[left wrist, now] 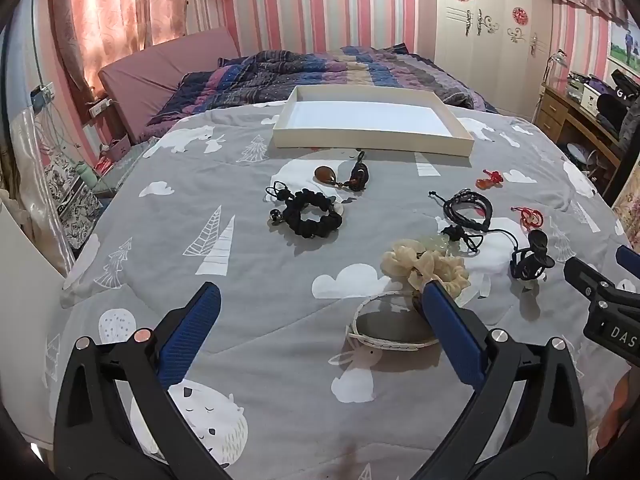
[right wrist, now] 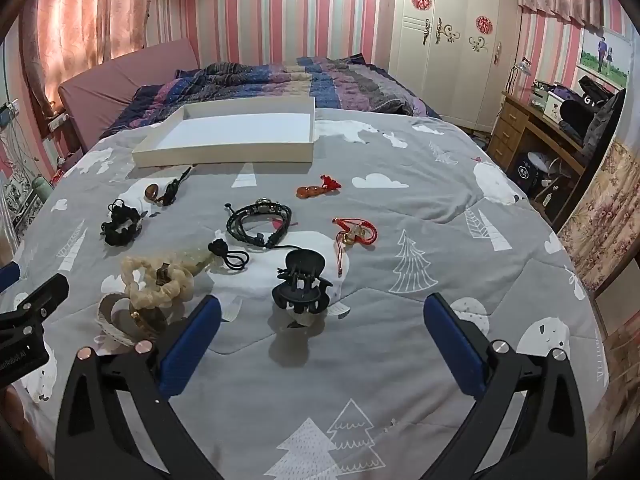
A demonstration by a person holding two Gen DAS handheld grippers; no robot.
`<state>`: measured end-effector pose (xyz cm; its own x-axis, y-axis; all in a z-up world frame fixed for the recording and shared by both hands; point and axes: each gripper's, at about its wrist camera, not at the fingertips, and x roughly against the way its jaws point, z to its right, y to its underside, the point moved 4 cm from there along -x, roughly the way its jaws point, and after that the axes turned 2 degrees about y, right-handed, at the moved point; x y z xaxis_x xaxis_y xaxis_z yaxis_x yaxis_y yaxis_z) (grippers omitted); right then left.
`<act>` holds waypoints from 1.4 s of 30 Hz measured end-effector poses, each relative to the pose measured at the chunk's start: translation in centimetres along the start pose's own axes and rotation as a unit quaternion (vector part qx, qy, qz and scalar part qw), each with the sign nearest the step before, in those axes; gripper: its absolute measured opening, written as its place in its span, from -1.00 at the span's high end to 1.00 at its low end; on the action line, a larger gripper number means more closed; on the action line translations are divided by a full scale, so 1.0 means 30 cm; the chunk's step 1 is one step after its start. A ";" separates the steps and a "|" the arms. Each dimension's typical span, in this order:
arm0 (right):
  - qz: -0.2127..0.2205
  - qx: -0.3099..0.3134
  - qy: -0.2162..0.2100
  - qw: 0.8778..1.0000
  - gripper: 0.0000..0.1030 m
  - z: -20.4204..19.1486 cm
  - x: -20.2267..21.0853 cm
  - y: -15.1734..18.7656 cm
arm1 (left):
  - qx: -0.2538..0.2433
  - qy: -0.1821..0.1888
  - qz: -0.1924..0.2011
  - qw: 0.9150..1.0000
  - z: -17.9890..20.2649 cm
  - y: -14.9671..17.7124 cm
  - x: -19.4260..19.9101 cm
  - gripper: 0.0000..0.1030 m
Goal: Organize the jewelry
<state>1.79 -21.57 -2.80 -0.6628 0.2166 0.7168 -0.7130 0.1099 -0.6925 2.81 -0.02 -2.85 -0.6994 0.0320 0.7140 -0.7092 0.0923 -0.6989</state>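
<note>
Jewelry and hair pieces lie scattered on a grey quilt [right wrist: 400, 240] printed with trees and clouds, none yet in the one shallow white tray [right wrist: 224, 156] that sits farther back on the bed. Counting them: two scrunchies, one black scrunchie [left wrist: 316, 216] and one cream scrunchie [right wrist: 156, 284]; one black claw clip [right wrist: 302, 284]; one coiled black cord bracelet [right wrist: 260, 222]; one white woven bracelet [left wrist: 384, 320]; one brown teardrop pendant [left wrist: 326, 175] on a dark cord; one pale green pendant [left wrist: 434, 242] tied to a black knot, partly hidden behind the cream scrunchie; and two red-corded charms, an orange charm [right wrist: 316, 189] and a red knotted charm [right wrist: 356, 234]. The left gripper [left wrist: 320, 300] hangs over the quilt with its jaws spread wide, nothing between them; its right finger overlaps the white woven bracelet and cream scrunchie in view. The right gripper [right wrist: 320, 312] is likewise spread wide and holds nothing, the claw clip lying just ahead between its fingers.
</note>
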 end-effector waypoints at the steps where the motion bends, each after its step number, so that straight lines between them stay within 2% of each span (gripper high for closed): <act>1: -0.001 0.000 0.000 1.000 -0.96 -0.001 0.001 0.000 | 0.001 0.000 0.000 1.000 0.000 0.000 -0.001 -0.94; 11: 0.000 0.000 0.002 1.000 -0.97 -0.006 0.017 -0.003 | 0.000 0.002 0.006 1.000 0.008 0.011 0.007 -0.94; 22: -0.006 0.002 0.008 1.000 -0.97 0.032 0.006 -0.008 | 0.020 -0.006 -0.009 1.000 -0.082 0.000 -0.007 -0.94; 42: -0.031 -0.008 -0.001 0.999 -0.97 0.061 -0.021 0.013 | 0.005 -0.005 -0.012 1.000 -0.084 0.007 -0.012 -0.94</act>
<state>1.51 -23.44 -3.37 -0.6177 0.2077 0.7585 -0.7492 0.1380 -0.6478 3.14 2.51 -3.15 -0.6825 0.0203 0.7306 -0.7272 0.0822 -0.6815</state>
